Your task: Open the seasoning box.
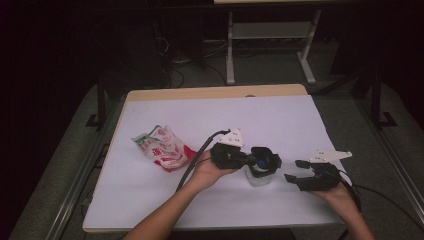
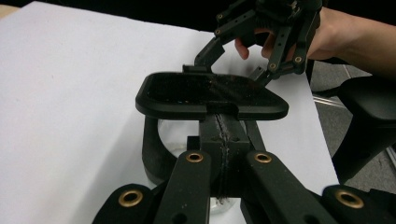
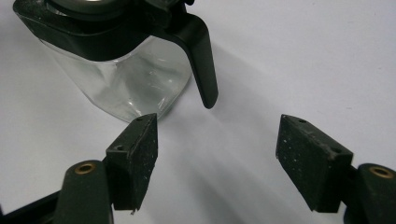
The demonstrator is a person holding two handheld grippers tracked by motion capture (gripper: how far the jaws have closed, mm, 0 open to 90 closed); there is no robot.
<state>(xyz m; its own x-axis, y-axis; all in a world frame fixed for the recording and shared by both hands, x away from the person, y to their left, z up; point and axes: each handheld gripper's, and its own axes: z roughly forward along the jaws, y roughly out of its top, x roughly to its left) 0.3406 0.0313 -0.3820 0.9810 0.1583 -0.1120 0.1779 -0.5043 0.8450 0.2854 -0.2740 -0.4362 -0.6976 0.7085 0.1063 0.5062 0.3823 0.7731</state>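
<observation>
Nearest us, our left claw (image 1: 264,161) is clenched on the black lid (image 2: 210,95) of the glass jar (image 3: 126,84), mid-surface. Our right claw (image 3: 217,149) hangs released just beside it. Glass looks slippery and breakable; we'd take hold low on its body.

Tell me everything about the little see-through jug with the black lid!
The small clear glass jug looks empty and stands upright on the white table cover. It has a black collar, a flat black lid and a curved black handle. The left gripper clamps its top; the right gripper waits open beside it.
</observation>
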